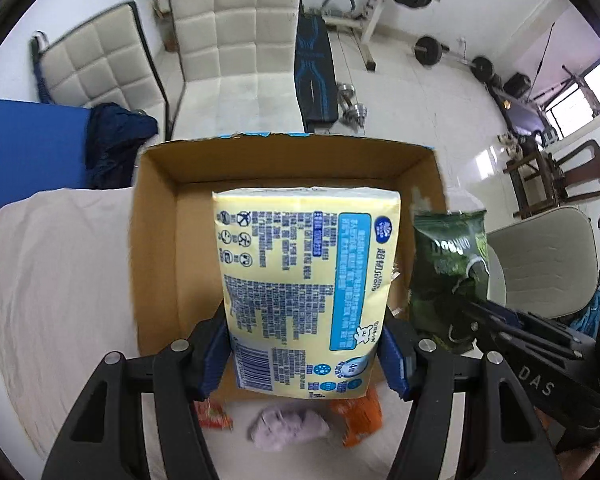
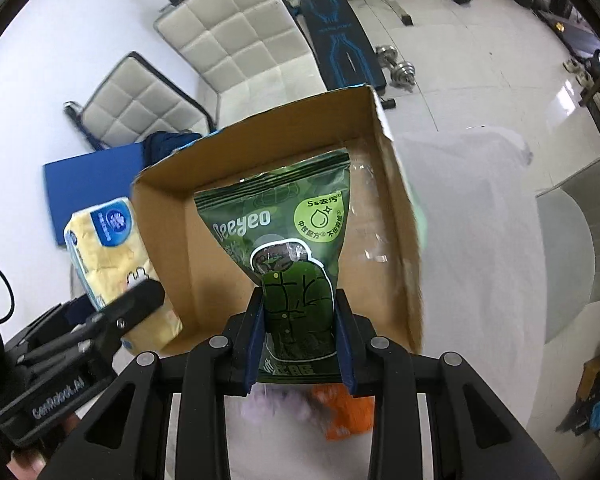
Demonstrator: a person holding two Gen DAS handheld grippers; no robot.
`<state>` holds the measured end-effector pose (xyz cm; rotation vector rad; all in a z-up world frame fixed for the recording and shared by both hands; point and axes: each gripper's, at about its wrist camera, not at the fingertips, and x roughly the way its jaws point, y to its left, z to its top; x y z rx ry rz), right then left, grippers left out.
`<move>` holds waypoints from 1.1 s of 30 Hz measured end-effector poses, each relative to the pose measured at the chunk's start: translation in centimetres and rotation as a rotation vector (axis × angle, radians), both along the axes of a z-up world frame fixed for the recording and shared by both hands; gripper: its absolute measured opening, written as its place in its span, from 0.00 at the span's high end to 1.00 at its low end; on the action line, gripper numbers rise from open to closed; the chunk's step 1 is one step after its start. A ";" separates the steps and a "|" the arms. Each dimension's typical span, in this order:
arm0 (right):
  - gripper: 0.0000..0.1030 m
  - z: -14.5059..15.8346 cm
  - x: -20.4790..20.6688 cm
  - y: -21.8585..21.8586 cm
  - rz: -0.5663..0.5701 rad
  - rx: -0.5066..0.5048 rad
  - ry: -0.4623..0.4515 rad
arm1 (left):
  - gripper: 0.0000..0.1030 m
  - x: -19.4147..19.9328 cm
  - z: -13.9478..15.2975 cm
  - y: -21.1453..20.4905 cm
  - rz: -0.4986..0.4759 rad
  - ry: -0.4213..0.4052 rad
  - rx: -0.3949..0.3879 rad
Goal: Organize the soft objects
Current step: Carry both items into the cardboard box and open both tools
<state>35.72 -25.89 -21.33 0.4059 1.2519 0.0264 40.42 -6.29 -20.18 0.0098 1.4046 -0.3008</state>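
Left gripper (image 1: 304, 354): jaws were set wide and clamped by the blue pads on the lower end of a pale yellow plastic-wrapped tissue pack (image 1: 300, 280), which was held over an open brown cardboard box (image 1: 156, 248). Right gripper (image 2: 300, 344): jaws were set narrower and pinched on the bottom of a dark green soft pouch with light green print (image 2: 288, 240), also held above the box interior. In the left wrist view the pouch was seen just right of the tissue pack, apart from it.

Nearest, below the grippers, a small lilac soft bundle (image 1: 288, 428), an orange crinkled packet (image 1: 360, 412) and a red-orange wrapper (image 1: 214, 416) were seen on a pale cloth-covered surface (image 1: 60, 280); the box was set on that same cloth.

Farther off, two cream quilted cushions (image 1: 236, 32), a blue mat (image 1: 32, 152) and a weight bench (image 1: 314, 72) were noted on the white floor.
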 end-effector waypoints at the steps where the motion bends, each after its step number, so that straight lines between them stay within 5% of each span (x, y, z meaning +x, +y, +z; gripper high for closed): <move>1: 0.68 -0.8 1.2 0.1 -0.007 -0.002 0.011 | 0.41 0.5 -0.8 -0.1 0.002 0.022 -0.013; 10: 0.68 -7.9 8.9 1.1 -0.012 -0.045 0.110 | 0.41 5.9 -8.9 -0.2 -0.012 0.212 -0.083; 19: 0.66 -11.5 11.9 1.3 -0.002 -0.100 0.159 | 0.39 7.6 -11.8 -1.0 -0.022 0.286 -0.073; 24: 0.49 -11.8 12.2 1.3 -0.004 -0.132 0.151 | 0.34 8.4 -11.5 -0.5 -0.019 0.267 -0.049; 33: 0.15 -10.2 9.1 3.0 0.039 -0.205 0.118 | 0.04 7.8 -8.4 2.0 -0.002 0.153 -0.009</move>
